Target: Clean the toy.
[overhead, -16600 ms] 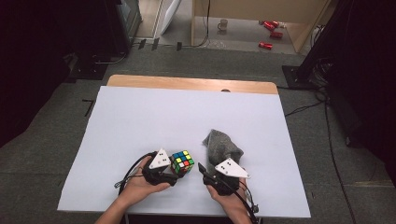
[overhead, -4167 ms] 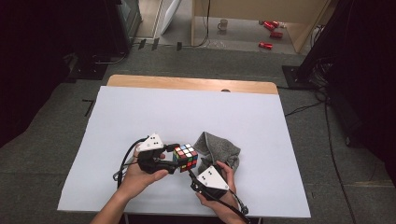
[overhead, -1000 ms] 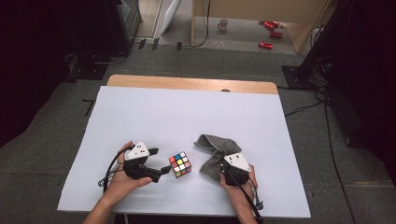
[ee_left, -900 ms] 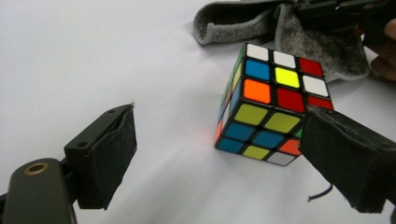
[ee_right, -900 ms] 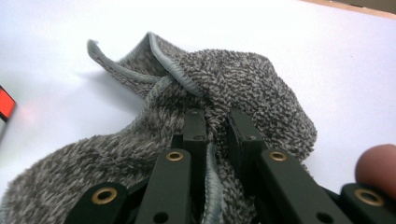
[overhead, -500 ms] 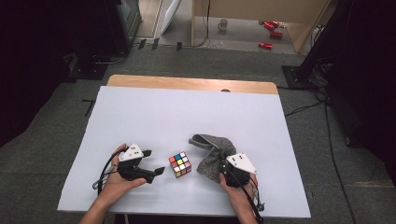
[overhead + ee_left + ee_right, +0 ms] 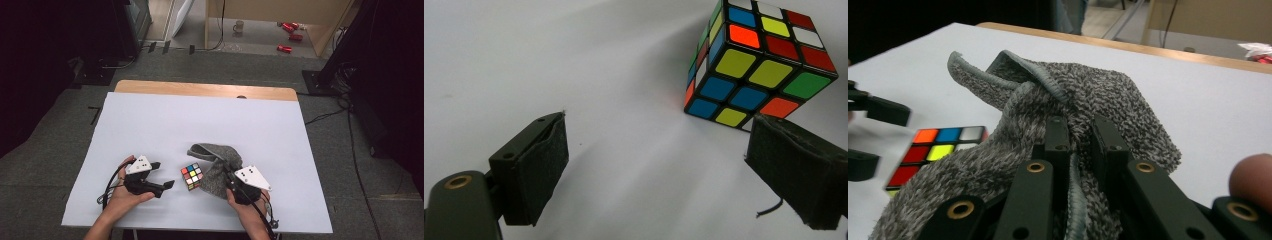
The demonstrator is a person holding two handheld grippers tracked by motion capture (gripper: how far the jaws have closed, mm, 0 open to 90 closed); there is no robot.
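Having released the cube [image 7: 192, 176], my left gripper [image 7: 161, 186] now sits beside it, jaws spread. My right gripper [image 7: 1078, 145] pinches the grey cloth [image 7: 1108, 95], probably to cover or wipe the cube.

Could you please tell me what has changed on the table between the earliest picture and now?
The left tongs have let go of the cube and drawn back to the left, standing open. The right tongs have clamped onto the grey cloth, now pulled up against the cube. The cube sits close to where it was, on the white table.
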